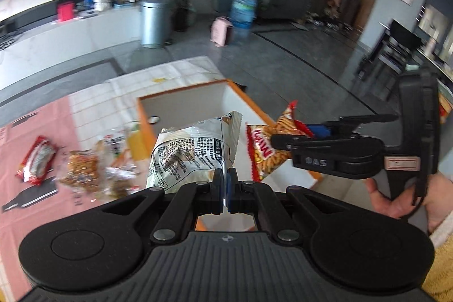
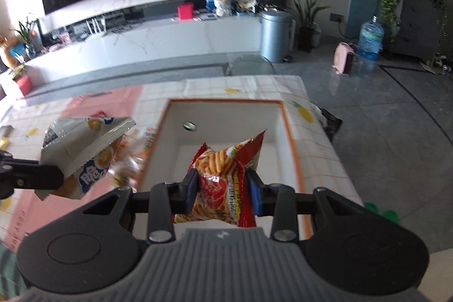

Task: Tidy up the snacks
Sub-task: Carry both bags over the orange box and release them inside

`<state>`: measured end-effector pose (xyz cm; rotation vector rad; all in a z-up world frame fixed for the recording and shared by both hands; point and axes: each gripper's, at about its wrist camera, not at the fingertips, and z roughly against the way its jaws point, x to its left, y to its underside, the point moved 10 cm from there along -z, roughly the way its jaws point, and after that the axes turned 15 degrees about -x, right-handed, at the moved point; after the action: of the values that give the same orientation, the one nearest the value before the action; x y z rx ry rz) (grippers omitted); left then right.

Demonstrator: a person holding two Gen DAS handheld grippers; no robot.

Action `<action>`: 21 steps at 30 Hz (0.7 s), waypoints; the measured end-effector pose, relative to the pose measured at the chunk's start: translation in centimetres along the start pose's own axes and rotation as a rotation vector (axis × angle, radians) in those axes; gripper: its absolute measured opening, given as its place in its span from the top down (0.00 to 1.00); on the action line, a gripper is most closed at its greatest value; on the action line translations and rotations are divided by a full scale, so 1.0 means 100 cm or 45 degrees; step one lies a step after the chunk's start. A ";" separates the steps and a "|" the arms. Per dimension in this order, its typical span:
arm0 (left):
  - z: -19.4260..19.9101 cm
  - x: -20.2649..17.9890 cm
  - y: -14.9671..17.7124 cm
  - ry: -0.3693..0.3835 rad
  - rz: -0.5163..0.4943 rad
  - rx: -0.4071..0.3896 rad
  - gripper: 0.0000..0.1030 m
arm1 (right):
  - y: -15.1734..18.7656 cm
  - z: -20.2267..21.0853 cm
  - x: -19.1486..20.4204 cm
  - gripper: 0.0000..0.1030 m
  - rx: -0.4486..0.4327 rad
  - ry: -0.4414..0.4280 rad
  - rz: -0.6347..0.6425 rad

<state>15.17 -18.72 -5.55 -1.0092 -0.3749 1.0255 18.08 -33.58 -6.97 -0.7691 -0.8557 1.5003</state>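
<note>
My left gripper (image 1: pixel 225 188) is shut on the edge of a silver snack bag (image 1: pixel 192 152) with black print, held up at the near left edge of the white box with an orange rim (image 1: pixel 181 92). My right gripper (image 2: pixel 222 190) is shut on a red bag of stick snacks (image 2: pixel 223 174), held over the box (image 2: pixel 288 126). The right gripper (image 1: pixel 286 142) and the red bag (image 1: pixel 266 149) show in the left wrist view. The silver bag (image 2: pixel 85 149) and left gripper (image 2: pixel 53 177) show in the right wrist view. The visible part of the box interior is bare.
More snack packs lie on the pink and white tablecloth left of the box: a red pack (image 1: pixel 36 160) and clear bags of brown snacks (image 1: pixel 85 171). Beyond the table are a metal bin (image 2: pixel 276 36), a water jug (image 2: pixel 371 38) and a white TV counter (image 2: pixel 141 41).
</note>
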 end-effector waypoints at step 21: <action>-0.106 -0.017 0.054 0.109 -0.048 0.473 0.97 | 0.063 -0.070 -0.032 0.66 0.390 -0.130 0.051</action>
<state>18.70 -24.84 -15.28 -0.7056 -0.1245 0.9703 21.09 -36.47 -16.00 -0.4894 -0.6665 1.6697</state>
